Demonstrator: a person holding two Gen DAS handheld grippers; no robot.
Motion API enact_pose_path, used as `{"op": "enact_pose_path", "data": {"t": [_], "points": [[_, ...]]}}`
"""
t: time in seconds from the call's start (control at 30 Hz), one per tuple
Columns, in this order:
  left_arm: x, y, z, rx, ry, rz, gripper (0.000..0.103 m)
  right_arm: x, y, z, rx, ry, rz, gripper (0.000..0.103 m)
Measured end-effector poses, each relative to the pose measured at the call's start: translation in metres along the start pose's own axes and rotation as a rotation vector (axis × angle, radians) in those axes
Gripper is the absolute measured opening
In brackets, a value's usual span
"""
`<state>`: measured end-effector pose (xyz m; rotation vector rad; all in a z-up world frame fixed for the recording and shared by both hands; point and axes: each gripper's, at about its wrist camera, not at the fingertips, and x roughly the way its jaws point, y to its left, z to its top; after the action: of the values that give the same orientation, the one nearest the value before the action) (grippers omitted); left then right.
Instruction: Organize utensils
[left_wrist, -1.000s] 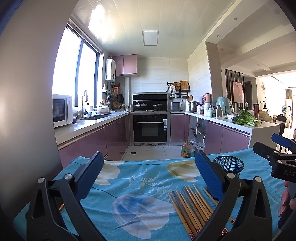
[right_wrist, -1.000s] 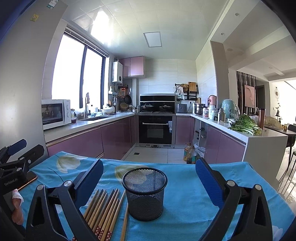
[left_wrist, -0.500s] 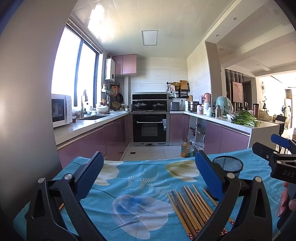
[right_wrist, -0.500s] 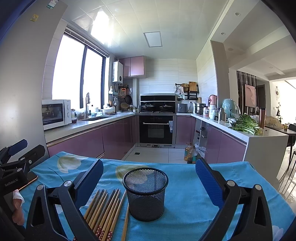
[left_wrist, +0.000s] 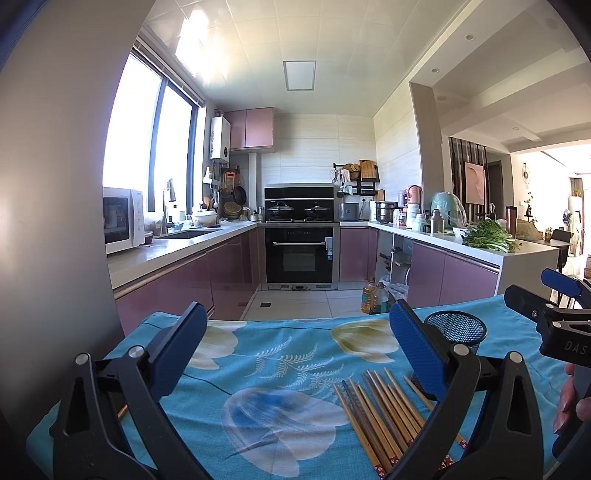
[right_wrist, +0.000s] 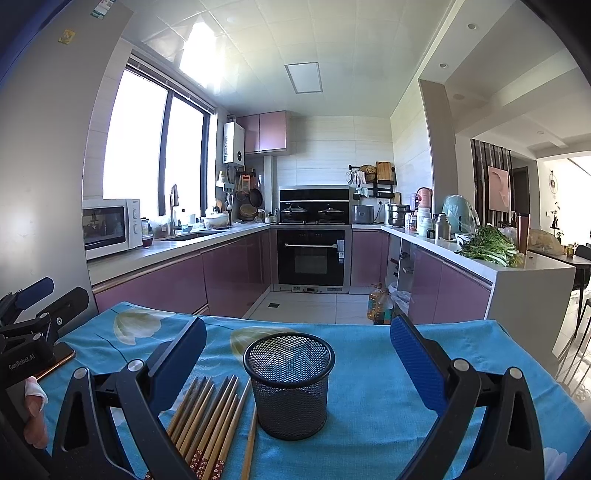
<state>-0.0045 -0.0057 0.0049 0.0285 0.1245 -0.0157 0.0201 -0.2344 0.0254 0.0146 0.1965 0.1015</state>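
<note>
Several wooden chopsticks (left_wrist: 380, 413) lie side by side on the blue flowered tablecloth (left_wrist: 280, 354), just left of a black mesh cup (left_wrist: 455, 328). In the right wrist view the chopsticks (right_wrist: 207, 417) lie left of the upright, empty mesh cup (right_wrist: 290, 384). My left gripper (left_wrist: 295, 332) is open and empty, held above the cloth with the chopsticks near its right finger. My right gripper (right_wrist: 295, 339) is open and empty, with the cup between its fingers but farther ahead. Each gripper shows at the edge of the other's view.
The table's far edge drops to the kitchen floor, where oil bottles (right_wrist: 380, 304) stand. Purple cabinets and counters run left and right, with an oven (right_wrist: 312, 258) at the back. A thin brown object (right_wrist: 55, 363) lies on the cloth's left side.
</note>
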Motion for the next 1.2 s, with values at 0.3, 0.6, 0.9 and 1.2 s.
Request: {"op": "enact_pose_path", "data": {"t": [0.3,0.6,0.9,1.2], "points": [[0.0005,-0.0012,0.0004,0.001,0.005,-0.003,0.097,0.0032,-0.0004,-0.0008,0.004,0.004,-0.002,0.096],[0.0006,-0.0037,0.0016,0.002,0.007,-0.008,0.097,0.0026,-0.0018,-0.0016,0.007,0.002,-0.006,0.096],[0.0051,-0.0061,-0.0003,0.002,0.015,-0.015,0.097,0.0028,-0.0013,-0.0019,0.01,0.004,-0.006,0.096],[0.0051,-0.006,0.0,0.003,0.016,-0.016,0.097,0.0031,-0.0011,-0.0017,0.009,0.004,-0.007,0.096]]}}
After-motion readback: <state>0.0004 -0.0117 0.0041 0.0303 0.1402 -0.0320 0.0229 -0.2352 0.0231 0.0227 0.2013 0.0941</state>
